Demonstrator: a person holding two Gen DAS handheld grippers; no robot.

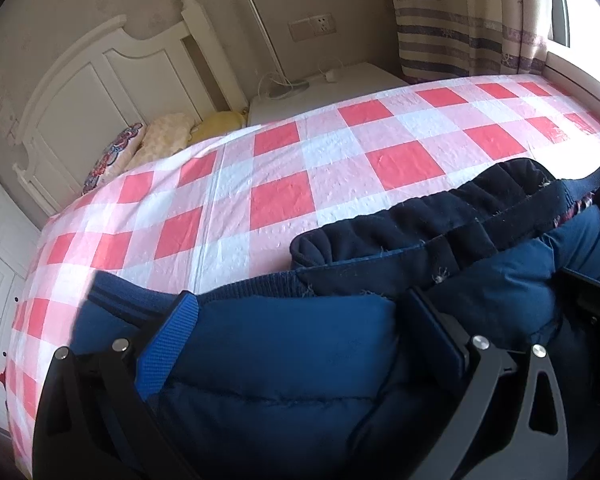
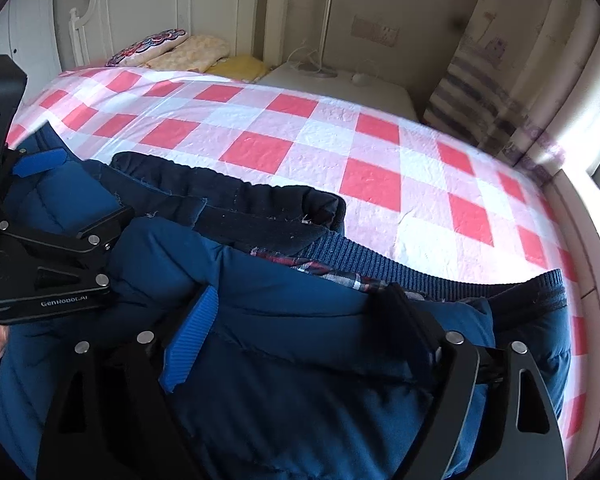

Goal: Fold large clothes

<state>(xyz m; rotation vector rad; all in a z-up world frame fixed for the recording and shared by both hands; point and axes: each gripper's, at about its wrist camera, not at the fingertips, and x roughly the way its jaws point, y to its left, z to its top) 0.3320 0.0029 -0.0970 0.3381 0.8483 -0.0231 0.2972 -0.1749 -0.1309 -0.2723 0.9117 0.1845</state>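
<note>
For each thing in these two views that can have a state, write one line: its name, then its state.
blue padded jacket: bunched on the bed, part folded
left gripper: jaws wide, jacket padding between them
right gripper: jaws wide, jacket between them
checked bedsheet: spread flat
curtain: drawn aside, window uncovered

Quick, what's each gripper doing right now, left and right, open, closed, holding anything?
Left gripper: jaws spread wide, blue padded jacket bulging between them; grip cannot be told.
Right gripper: open wide astride the same jacket, not clamped on it.
</note>
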